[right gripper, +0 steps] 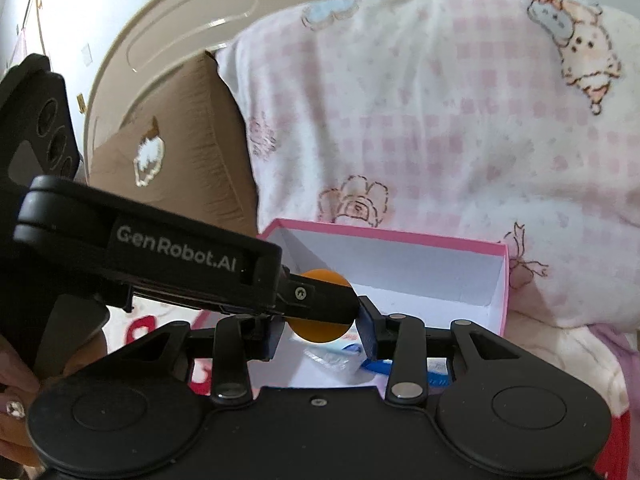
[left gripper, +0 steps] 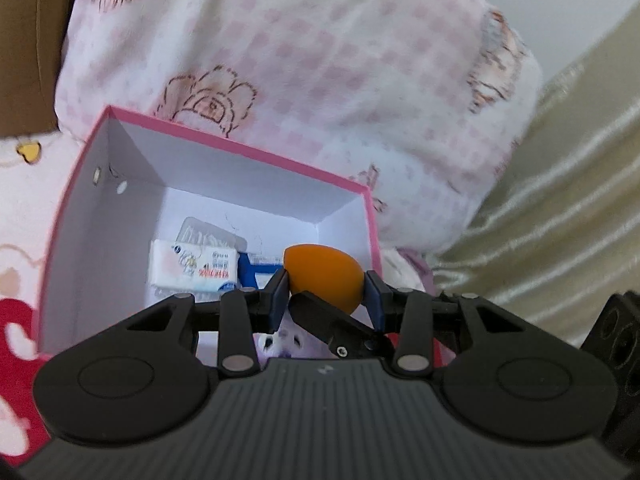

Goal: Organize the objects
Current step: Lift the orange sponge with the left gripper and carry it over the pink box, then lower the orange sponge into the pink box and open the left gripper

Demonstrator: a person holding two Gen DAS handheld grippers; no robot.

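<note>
Bedroom corner in soft daylight

A pink-checked quilt [right gripper: 420, 120] lay heaped against a beige headboard [right gripper: 168, 20], a brown pillow [right gripper: 180, 152] beside it, under pale walls.

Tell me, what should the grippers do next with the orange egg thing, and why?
Probably lower the orange egg a little into the pink box, then let go. Both the left gripper and right gripper pinch it just above the open box, which already holds small packets.

Orange egg-shaped sponge [left gripper: 326, 278], pink box [left gripper: 224, 148] with white inside, white packet [left gripper: 192, 270] with red and blue print, pink-and-white checked quilt [left gripper: 320, 60] with brown-outlined cartoon animals, brown cardboard [right gripper: 180, 152], pale gold satin cloth [left gripper: 560, 220], black grippers [left gripper: 326, 292] with blue pads.
</note>
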